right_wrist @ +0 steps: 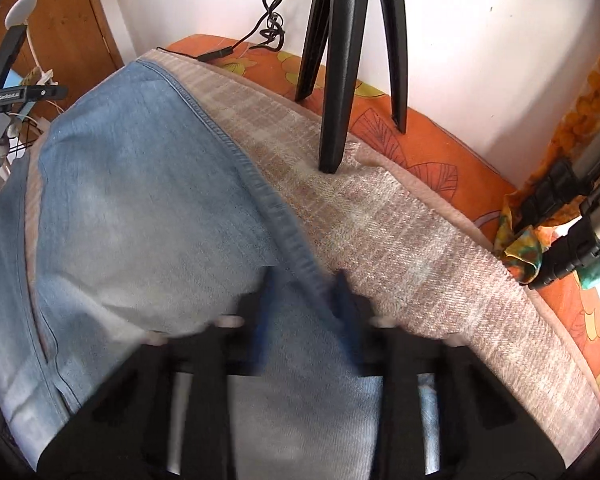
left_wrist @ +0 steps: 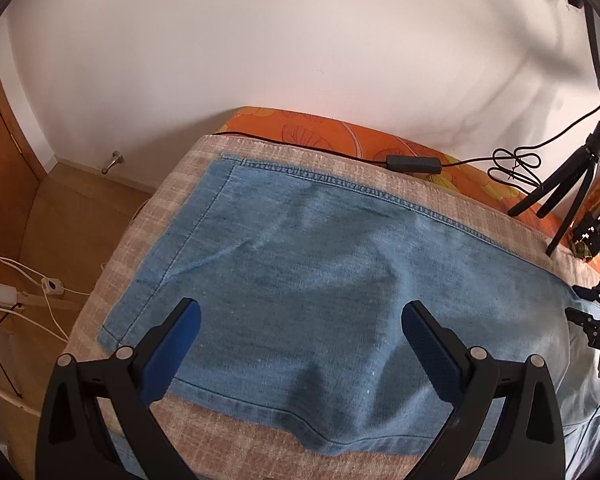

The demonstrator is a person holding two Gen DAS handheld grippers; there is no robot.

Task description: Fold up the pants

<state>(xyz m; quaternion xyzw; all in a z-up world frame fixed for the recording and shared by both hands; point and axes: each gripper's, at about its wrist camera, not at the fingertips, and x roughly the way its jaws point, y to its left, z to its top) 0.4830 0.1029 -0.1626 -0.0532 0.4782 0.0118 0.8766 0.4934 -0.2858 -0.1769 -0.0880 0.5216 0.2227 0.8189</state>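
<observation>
So we're looking at the pants [left_wrist: 300,264], light blue washed denim, lying mostly flat on a beige plaid woven blanket [left_wrist: 204,152] that's covering an orange flower-print mattress [left_wrist: 340,128]. From the left wrist view we're seeing the leg end with its stitched hem, a few soft ridges running across the cloth, and the near edge drooping a bit toward us.

Our left gripper [left_wrist: 300,320] is hovering above the denim with its blue pads [left_wrist: 176,344] spread wide apart, nothing between them. Our right gripper [right_wrist: 306,304] is blurry, but its fingers are looking narrowed in around the thick stitched side seam [right_wrist: 268,196] of the pants, so we're guessing it's pinching that seam; can't swear the pads are fully biting.

Handling-wise, we're thinking denim is on the heavier side for cloth, floppy but with some body, so it's going to sag between two grip points rather than crumple. Not slippery, not fragile. The seams and hems are the thick, stiff bits, so that's where we'd be grabbing: the side seam for the right, the hem corner [left_wrist: 112,332] for the left.

A black tripod [right_wrist: 340,60] is standing on the blanket just beyond the seam, and a black cable [left_wrist: 412,162] is trailing along the far edge, so we're minding those
</observation>
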